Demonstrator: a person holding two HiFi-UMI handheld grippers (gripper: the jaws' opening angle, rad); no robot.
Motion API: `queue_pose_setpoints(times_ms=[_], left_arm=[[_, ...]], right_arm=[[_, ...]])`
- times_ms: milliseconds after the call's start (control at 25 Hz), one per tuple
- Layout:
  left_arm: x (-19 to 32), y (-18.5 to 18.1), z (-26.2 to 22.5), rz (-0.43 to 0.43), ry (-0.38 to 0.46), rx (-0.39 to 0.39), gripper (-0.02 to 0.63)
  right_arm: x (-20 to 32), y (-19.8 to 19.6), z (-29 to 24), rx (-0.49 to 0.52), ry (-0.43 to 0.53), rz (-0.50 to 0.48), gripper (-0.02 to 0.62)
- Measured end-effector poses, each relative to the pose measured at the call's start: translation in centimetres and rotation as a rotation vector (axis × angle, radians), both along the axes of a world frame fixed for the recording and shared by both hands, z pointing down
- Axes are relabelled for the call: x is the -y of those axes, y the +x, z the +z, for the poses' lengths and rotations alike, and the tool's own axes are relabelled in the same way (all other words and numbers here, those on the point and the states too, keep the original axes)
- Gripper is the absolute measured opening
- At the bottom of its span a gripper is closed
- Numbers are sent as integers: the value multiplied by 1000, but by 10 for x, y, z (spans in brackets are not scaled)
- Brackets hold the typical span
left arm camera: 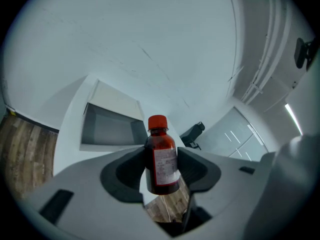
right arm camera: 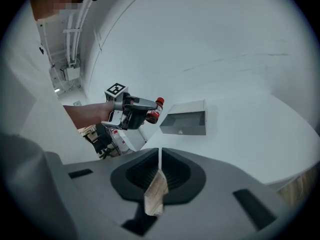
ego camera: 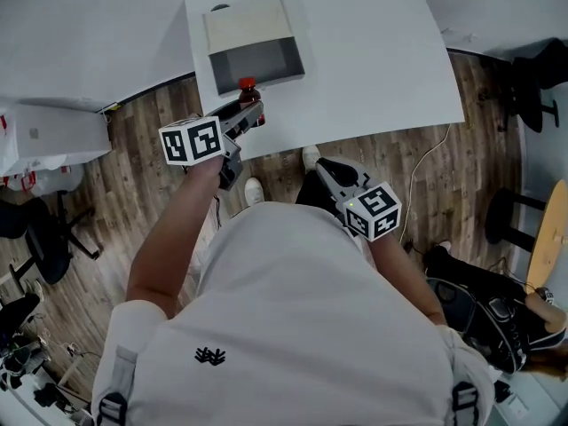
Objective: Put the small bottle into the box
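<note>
My left gripper [left arm camera: 161, 168] is shut on a small dark-red bottle [left arm camera: 161, 156] with a red cap and a white label, held upright. In the head view the bottle [ego camera: 248, 95] hangs just in front of the open box [ego camera: 253, 60] on the white table [ego camera: 373, 60]. The box [left arm camera: 111, 125] is grey inside with its lid folded back. From the right gripper view the bottle [right arm camera: 154, 110] sits left of the box [right arm camera: 186, 121]. My right gripper [right arm camera: 159, 171] is shut with nothing between its jaws, held back near the table's front edge [ego camera: 342, 177].
The white table's near edge lies below the box, with wood floor [ego camera: 133, 193] beyond it. A white cabinet [ego camera: 49, 136] stands at the left, chairs [ego camera: 532, 78] and stools at the right. A cable [ego camera: 426, 171] trails on the floor.
</note>
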State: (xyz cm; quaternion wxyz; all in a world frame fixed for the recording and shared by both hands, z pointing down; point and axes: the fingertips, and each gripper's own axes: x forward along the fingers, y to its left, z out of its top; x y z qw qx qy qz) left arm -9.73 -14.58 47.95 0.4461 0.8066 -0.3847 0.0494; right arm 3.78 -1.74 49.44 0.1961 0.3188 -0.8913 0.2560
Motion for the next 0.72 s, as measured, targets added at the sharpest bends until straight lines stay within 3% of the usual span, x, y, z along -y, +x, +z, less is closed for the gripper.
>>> queue_pose_setpoints(times_ms=[160,320,720], left_arm=[[40,16,11,-80,-35,44,207],[77,31,29,-126,-75,86,207],[128,38,84,-208,-191,225,207]], right_arm=[[50,26,-7,15,15,-92,21],[95,53,-5,35,9,-122,21],[146,85,14,80,-43,-208,21]])
